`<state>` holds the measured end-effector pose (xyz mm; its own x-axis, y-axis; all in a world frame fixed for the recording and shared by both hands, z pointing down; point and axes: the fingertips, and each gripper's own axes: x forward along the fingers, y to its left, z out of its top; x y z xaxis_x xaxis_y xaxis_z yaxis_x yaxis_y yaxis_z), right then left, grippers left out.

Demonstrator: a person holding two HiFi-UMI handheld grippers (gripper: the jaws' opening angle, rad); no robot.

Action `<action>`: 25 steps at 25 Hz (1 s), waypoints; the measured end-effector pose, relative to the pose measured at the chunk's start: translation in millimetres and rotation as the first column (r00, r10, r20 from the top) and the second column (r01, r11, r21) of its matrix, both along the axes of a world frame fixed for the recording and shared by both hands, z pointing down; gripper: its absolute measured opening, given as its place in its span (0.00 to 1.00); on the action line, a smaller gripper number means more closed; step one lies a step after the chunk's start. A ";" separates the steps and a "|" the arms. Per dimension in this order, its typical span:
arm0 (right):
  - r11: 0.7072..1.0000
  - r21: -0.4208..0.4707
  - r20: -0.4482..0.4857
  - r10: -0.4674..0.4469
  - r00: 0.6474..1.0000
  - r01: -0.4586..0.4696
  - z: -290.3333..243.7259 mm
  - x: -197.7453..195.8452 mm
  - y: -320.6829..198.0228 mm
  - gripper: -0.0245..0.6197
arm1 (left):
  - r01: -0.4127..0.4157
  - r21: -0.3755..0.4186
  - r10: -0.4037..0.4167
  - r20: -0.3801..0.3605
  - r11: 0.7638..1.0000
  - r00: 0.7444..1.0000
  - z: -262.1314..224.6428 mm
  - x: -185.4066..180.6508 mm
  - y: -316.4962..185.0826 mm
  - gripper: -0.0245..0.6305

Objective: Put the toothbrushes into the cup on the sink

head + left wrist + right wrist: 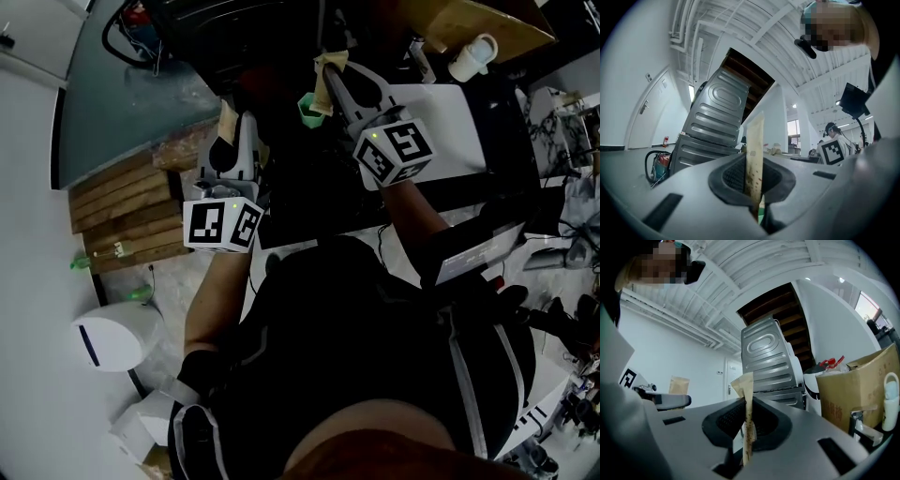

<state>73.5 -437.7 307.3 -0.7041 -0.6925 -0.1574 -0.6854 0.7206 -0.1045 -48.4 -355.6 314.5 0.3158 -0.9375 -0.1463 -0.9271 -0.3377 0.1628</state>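
Note:
My left gripper [228, 131] is shut on a flat tan paper packet [227, 116]. In the left gripper view the packet [755, 150] stands upright, pinched between the dark pads [733, 176] of that gripper [754, 187]. My right gripper [335, 86] is shut on a second tan paper packet [330, 62]; in the right gripper view this packet [745, 399] sticks up from the gripper [747, 427], its top corner folded. A small green cup [312, 106] sits just left of the right gripper's jaws. No bare toothbrush shows. Both grippers point away from me, side by side.
A white mug [473, 56] stands by a cardboard box [487, 23], far right; both also show as mug [890, 399] and box [855, 390]. A white counter [450, 122] lies right of the grippers. A wooden pallet [122, 211] and white bin [108, 337] lie left. A grey ribbed metal appliance [717, 122] stands ahead.

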 end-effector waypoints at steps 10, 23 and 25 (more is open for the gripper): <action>0.997 -0.027 0.006 -0.067 0.998 0.067 45.3 -13.5 -28.4 0.11 | 0.066 -0.079 -0.066 -0.002 0.995 0.998 31.7 5.0 -12.6 0.06; 0.991 -0.091 -0.010 -0.096 0.995 0.094 116.9 -18.8 -43.2 0.11 | 0.090 -0.148 -0.091 0.004 0.985 0.996 58.1 9.5 -20.5 0.06; 0.991 -0.101 -0.011 -0.091 0.996 0.089 124.3 -18.8 -44.0 0.11 | 0.094 -0.151 -0.095 0.004 0.984 0.996 60.5 9.0 -21.1 0.06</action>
